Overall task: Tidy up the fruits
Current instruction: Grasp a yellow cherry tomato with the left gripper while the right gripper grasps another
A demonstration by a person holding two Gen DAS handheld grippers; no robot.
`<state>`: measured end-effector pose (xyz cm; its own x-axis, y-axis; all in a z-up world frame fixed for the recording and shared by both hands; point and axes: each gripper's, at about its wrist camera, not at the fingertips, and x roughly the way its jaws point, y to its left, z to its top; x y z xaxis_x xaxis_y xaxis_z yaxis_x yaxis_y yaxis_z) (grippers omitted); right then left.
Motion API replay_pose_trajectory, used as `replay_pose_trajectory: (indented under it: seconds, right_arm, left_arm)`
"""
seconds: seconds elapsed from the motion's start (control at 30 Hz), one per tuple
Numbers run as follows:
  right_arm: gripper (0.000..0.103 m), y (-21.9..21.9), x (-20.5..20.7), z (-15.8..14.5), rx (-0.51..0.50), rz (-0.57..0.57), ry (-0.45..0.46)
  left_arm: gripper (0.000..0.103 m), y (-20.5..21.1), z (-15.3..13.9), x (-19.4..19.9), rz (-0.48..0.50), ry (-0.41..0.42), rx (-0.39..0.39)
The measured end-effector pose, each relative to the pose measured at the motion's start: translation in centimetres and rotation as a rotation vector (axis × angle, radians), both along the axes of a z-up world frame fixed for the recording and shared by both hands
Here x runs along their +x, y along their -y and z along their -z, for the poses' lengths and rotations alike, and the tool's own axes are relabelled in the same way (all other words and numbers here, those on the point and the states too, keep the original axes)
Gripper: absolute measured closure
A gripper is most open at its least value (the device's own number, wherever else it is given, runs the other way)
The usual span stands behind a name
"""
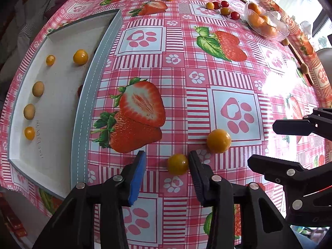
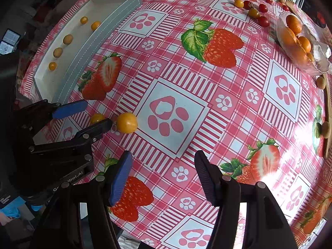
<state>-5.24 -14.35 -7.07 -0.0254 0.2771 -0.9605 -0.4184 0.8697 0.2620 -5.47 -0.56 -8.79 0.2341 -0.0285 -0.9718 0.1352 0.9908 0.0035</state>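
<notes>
A small yellow-orange fruit (image 1: pixel 177 164) lies on the tablecloth between the open fingers of my left gripper (image 1: pixel 167 161), touching the right finger. It also shows in the right wrist view (image 2: pixel 97 118), inside the left gripper (image 2: pixel 91 115). A second, larger yellow fruit (image 1: pixel 218 140) (image 2: pixel 127 122) lies just beyond the fingers. A grey tray (image 1: pixel 97 66) (image 2: pixel 87 47) at the left holds several small yellow and tan fruits. My right gripper (image 2: pixel 162 164) is open and empty over the cloth; it also shows in the left wrist view (image 1: pixel 267 143).
A glass bowl (image 1: pixel 280 23) (image 2: pixel 319 56) of orange fruits stands at the far right. Loose red and yellow cherry tomatoes (image 1: pixel 225 7) (image 2: pixel 257 12) lie at the back. A wooden spoon (image 1: pixel 307 68) (image 2: pixel 328 112) and tan fruits lie along the right edge.
</notes>
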Motion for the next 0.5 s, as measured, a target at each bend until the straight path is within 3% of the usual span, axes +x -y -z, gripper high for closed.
replay_pose_trajectory:
  seconds: [0.07, 0.37, 0.5]
  right_arm:
    - [0.037, -0.4, 0.1, 0.1, 0.000, 0.003, 0.000]
    - [0.037, -4.6, 1.0, 0.8, 0.017, -0.018, 0.006]
    - [0.047, -6.8, 1.1, 1.0, 0.012, -0.037, 0.026]
  left_arm:
    - [0.081, 0.6, -0.1, -0.4, 0.016, 0.003, 0.009]
    - [0.081, -2.0, 0.0, -3.1, -0.080, -0.022, -0.027]
    - [0.081, -2.4, 0.1, -3.5, -0.121, -0.027, -0.057]
